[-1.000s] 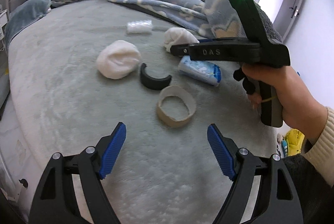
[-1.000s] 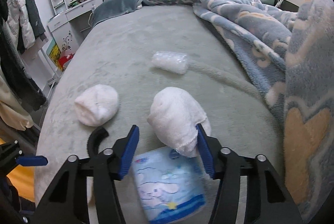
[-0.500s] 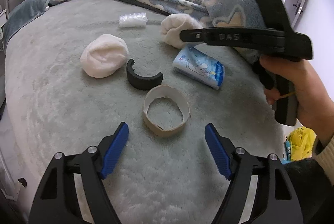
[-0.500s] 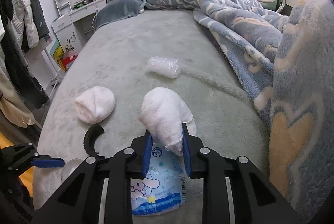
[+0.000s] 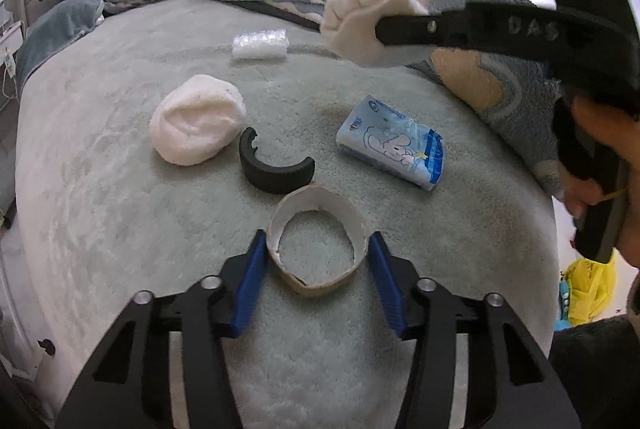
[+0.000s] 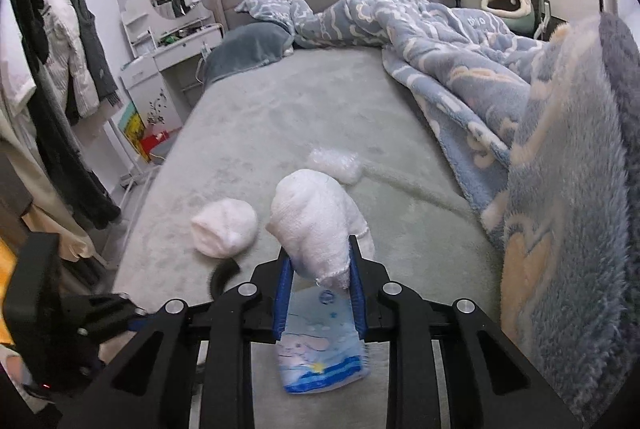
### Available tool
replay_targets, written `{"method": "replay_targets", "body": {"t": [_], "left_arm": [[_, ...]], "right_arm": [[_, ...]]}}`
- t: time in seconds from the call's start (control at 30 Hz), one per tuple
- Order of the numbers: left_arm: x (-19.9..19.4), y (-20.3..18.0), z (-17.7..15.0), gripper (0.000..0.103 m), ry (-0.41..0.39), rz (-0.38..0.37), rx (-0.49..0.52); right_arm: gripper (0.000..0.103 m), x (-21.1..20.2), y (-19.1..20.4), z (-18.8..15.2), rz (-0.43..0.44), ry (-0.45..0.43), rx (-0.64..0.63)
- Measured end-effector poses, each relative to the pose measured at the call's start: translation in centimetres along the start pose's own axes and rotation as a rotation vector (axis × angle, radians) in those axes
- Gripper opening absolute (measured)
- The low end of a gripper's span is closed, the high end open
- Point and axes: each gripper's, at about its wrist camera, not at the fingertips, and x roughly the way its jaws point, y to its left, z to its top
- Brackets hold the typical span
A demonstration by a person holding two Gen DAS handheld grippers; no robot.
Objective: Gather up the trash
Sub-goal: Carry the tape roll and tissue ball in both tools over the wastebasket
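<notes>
Tissue pack partly hidden behind white wad

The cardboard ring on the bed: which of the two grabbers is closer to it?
Left. The left gripper has its jaws on either side of the cardboard ring, having just been closing. The right gripper is off to the side and raised, clamped on a white cloth bundle.

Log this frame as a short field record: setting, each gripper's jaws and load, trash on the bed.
setting: bed with grey cover, blue blanket
left gripper: jaws just closing around cardboard ring, pads at its sides
right gripper: jaws shut on white wad, lifted
lying on cover: second white wad, black curved piece, tissue pack, clear plastic wrap
</notes>
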Motion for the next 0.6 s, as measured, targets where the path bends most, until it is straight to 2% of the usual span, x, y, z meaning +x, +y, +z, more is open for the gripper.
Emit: {"method": "replay_targets", "body": {"t": [0.37, 0.6], "left_arm": [[-1.8, 1.1, -0.2, 0.047, -0.024, 0.008, -0.024], [-4.1, 3.2, -0.4, 0.047, -0.065, 0.052, -0.074]], "right_arm": [[0.026, -0.7, 2.6, 0.6, 0.076, -0.004, -0.017], [0.026, 0.2, 4.7, 0.9, 0.099, 0.01, -0.041]]}}
